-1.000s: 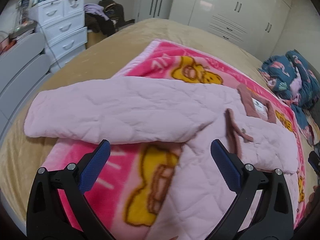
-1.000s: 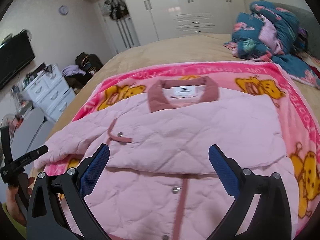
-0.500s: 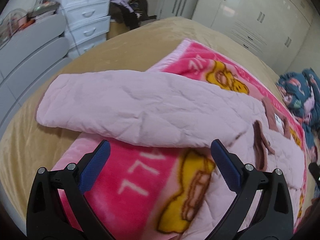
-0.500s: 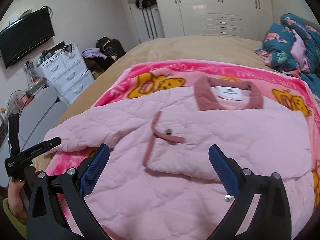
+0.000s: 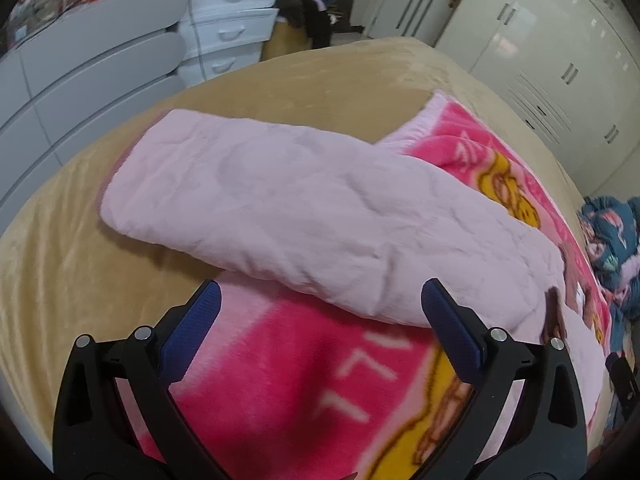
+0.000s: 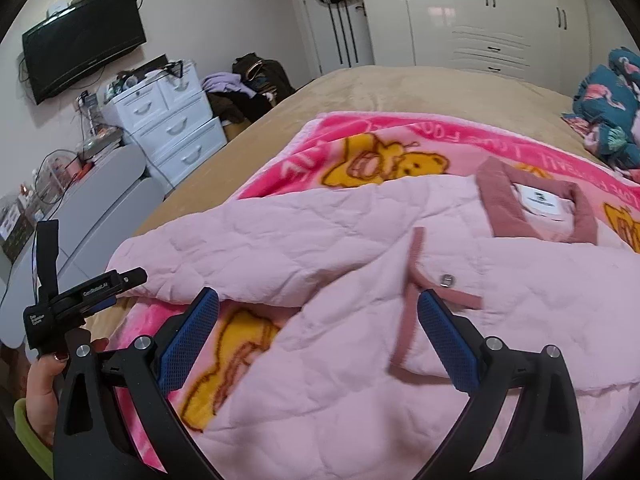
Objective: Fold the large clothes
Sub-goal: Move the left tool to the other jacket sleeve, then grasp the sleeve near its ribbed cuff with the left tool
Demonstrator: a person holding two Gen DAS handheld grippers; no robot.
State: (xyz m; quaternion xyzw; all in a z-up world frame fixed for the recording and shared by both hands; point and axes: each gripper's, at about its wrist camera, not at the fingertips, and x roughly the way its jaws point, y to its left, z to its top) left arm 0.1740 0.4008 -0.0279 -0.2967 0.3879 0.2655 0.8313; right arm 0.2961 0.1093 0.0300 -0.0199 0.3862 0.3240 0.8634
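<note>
A pale pink quilted jacket (image 6: 360,280) with a dusty-rose collar (image 6: 536,208) lies on a pink bear-print blanket (image 6: 380,152) on the bed. Its left sleeve (image 5: 280,208) stretches out to the left, its cuff past the blanket's edge on the tan bedspread. My left gripper (image 5: 320,304) is open and empty, hovering just in front of the sleeve's near edge. My right gripper (image 6: 318,304) is open and empty above the jacket's front, near the rose placket and a snap (image 6: 446,280). The left gripper's body also shows in the right wrist view (image 6: 80,296).
The tan bedspread (image 5: 100,240) covers the bed. A grey cabinet (image 5: 80,80) and white drawers (image 5: 228,32) stand beyond the left bed edge. A blue patterned pile of clothes (image 6: 608,112) lies at the far right. White wardrobes (image 6: 480,12) line the back wall.
Both grippers have swung left. The left one now faces the outstretched sleeve and its cuff; the right one has moved from the jacket's middle toward its left side. Both stay open.
</note>
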